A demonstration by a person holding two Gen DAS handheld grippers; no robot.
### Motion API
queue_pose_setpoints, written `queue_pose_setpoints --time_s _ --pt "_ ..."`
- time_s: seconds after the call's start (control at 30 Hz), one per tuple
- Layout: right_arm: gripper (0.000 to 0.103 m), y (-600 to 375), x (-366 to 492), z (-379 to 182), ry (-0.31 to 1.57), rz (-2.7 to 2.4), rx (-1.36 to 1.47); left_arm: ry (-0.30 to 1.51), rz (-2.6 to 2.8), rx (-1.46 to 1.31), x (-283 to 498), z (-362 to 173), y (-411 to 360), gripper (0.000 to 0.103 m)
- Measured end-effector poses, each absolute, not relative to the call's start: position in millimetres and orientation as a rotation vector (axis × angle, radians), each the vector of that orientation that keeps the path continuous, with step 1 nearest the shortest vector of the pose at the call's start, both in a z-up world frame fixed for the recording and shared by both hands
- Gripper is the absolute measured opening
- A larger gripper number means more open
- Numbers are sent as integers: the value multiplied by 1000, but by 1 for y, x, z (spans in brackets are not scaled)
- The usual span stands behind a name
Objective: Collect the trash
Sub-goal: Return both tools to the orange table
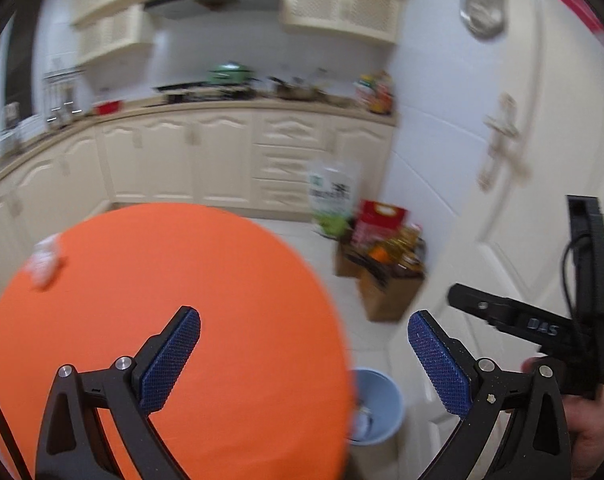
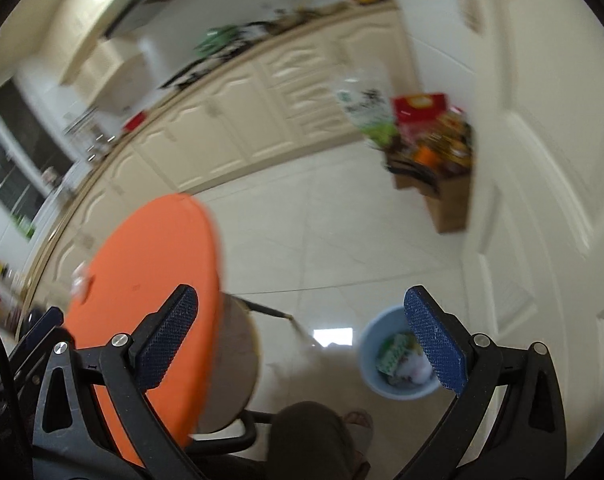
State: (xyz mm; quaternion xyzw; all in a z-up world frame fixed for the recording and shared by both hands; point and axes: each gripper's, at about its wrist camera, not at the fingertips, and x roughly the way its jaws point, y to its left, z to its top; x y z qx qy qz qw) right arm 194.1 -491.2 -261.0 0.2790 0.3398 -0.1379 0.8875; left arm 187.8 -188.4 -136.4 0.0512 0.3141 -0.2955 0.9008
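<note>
Two grippers' fingers spread wide and empty, left gripper [image 1: 303, 356], right gripper [image 2: 300, 334], round orange table [image 1: 182, 272], cream kitchen cabinets [image 1: 206, 152], blue bin [image 2: 367, 344] on pale tiles

So there's a round table with a bright orange top [image 1: 182, 280], just one crumpled white scrap of paper [image 1: 44, 262] near its far left edge. Pale tiled floor [image 2: 341, 240] has a light blue plastic bin [image 2: 367, 344] beside it.

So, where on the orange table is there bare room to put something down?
Nearly all of the orange table is bare. Only the white crumpled trash sits near its far left edge. The floor by the blue bin is also bare; the cardboard boxes by the door are crowded.
</note>
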Motion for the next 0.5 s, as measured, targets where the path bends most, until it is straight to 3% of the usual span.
queue_pose_setpoints --time_s 0.5 --pt "103 -254 363 -239 799 56 310 644 -173 -152 193 -129 56 102"
